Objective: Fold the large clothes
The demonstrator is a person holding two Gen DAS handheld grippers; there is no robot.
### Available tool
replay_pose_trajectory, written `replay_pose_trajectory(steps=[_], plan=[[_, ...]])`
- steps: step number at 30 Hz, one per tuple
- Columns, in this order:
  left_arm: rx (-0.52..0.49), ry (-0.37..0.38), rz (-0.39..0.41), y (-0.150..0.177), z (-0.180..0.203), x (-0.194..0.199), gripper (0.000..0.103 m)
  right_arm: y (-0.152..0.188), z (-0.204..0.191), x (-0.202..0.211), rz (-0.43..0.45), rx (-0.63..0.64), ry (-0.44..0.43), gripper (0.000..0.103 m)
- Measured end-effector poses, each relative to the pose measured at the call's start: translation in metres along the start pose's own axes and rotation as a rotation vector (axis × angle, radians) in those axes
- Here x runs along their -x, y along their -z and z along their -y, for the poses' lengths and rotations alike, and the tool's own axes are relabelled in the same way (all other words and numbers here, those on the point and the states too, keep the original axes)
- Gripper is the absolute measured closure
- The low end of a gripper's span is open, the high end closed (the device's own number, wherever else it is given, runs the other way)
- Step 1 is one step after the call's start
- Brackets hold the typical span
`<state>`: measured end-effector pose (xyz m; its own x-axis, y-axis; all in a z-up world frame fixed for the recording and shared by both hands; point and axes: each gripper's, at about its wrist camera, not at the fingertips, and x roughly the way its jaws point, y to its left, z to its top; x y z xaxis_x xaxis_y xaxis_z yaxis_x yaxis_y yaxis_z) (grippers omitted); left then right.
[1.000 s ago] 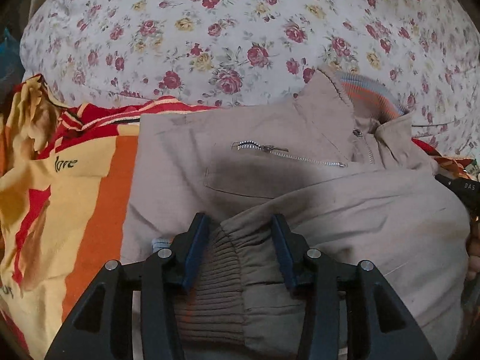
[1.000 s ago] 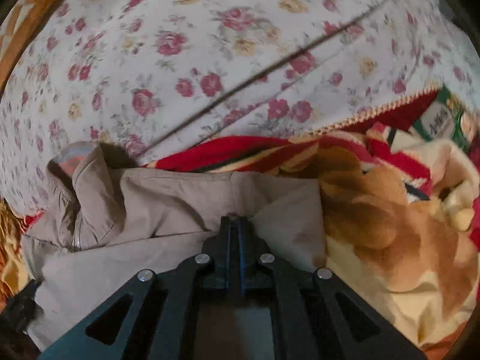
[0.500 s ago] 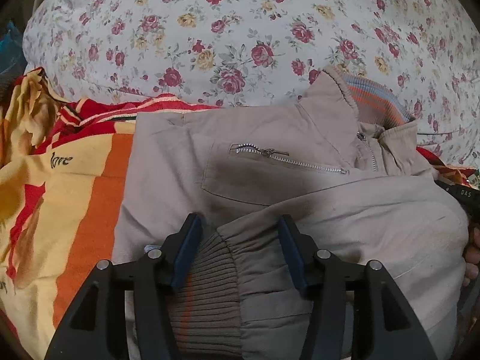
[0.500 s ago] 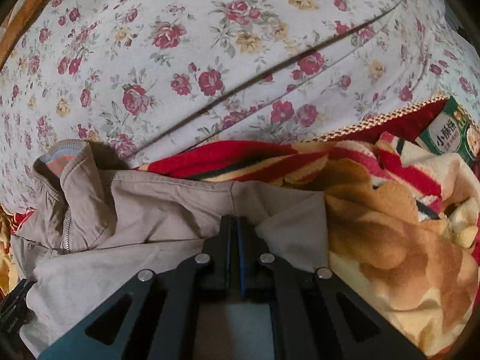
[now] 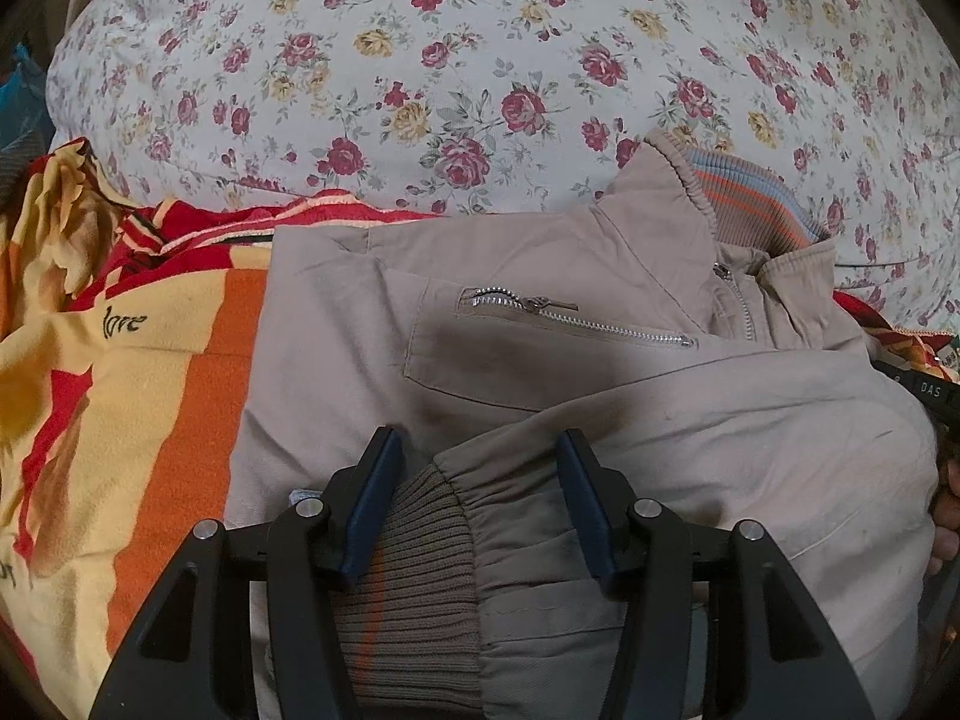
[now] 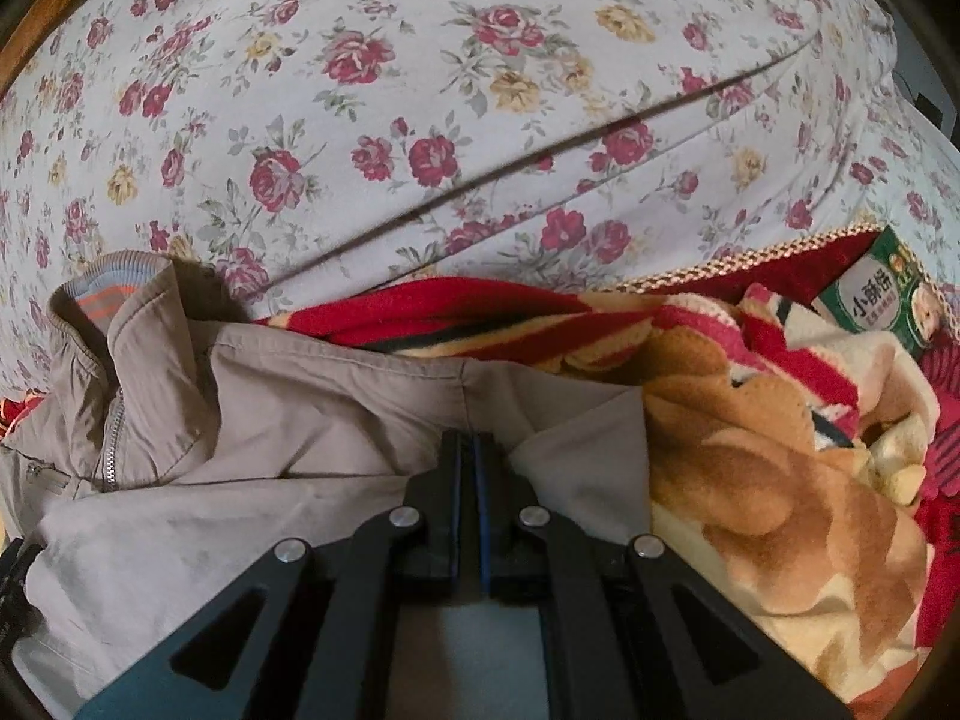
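Hiding jacket [image 6: 252, 414] under right claw [image 6: 470, 450]

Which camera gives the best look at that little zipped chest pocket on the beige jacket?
The left wrist view: the pocket zipper lies flat and unobstructed on the beige jacket, pull tab visible. The right wrist view shows only the jacket's collar and front zipper; the pocket is not visible there.

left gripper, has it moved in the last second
Yes. The left gripper has slid slightly forward and right over the jacket: the chest zipper sits lower and nearer its open jaws.
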<state>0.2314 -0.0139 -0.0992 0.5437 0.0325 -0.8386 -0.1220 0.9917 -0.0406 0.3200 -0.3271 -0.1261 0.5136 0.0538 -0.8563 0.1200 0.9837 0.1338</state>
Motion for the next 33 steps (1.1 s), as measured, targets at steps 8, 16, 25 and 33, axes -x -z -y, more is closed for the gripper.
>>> replay_pose_trajectory(steps=[8,16,25,33], plan=[[-0.009,0.004,0.000,-0.001,0.001,0.000,0.054,0.004,-0.010,0.001,0.003,-0.003,-0.009,0.101],[-0.001,0.015,0.000,0.000,-0.002,-0.001,0.054,0.000,0.005,0.004,0.005,-0.013,-0.021,0.101],[0.037,0.095,0.026,0.004,-0.015,0.004,0.052,0.000,0.038,0.001,-0.004,-0.065,-0.094,0.100],[0.043,0.120,0.022,0.004,-0.012,0.005,0.046,0.007,0.040,0.008,0.025,-0.045,-0.085,0.099]])
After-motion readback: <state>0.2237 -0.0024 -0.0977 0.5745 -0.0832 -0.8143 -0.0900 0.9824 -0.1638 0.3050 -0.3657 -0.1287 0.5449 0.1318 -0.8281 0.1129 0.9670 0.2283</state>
